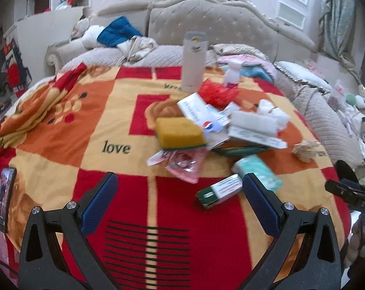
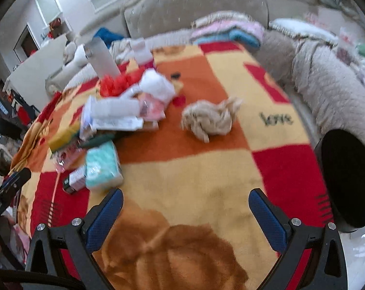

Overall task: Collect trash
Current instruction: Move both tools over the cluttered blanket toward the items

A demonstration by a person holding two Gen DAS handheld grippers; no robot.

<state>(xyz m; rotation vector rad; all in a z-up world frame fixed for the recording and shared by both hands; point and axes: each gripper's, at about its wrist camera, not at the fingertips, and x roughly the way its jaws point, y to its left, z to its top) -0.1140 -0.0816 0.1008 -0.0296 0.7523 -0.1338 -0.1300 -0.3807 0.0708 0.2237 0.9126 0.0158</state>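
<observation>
A pile of trash lies on a red, orange and yellow blanket (image 1: 114, 111) on a bed: a yellow sponge (image 1: 180, 133), a pink wrapper (image 1: 186, 162), a green and white box (image 1: 219, 189), a teal tissue pack (image 1: 257, 172), white papers (image 1: 252, 128), red crumpled plastic (image 1: 217, 91) and a crumpled beige paper ball (image 1: 304, 149). My left gripper (image 1: 180, 188) is open and empty, just short of the pile. My right gripper (image 2: 186, 204) is open and empty above the blanket, with the paper ball (image 2: 211, 118) ahead and the tissue pack (image 2: 102, 166) to its left.
A tall white bottle (image 1: 194, 60) and a small white bottle (image 1: 233, 72) stand behind the pile. A phone (image 1: 3, 198) lies at the blanket's left edge. A round black bin (image 2: 346, 178) stands by the bed at the right. Pillows and folded bedding (image 2: 228, 31) lie by the headboard.
</observation>
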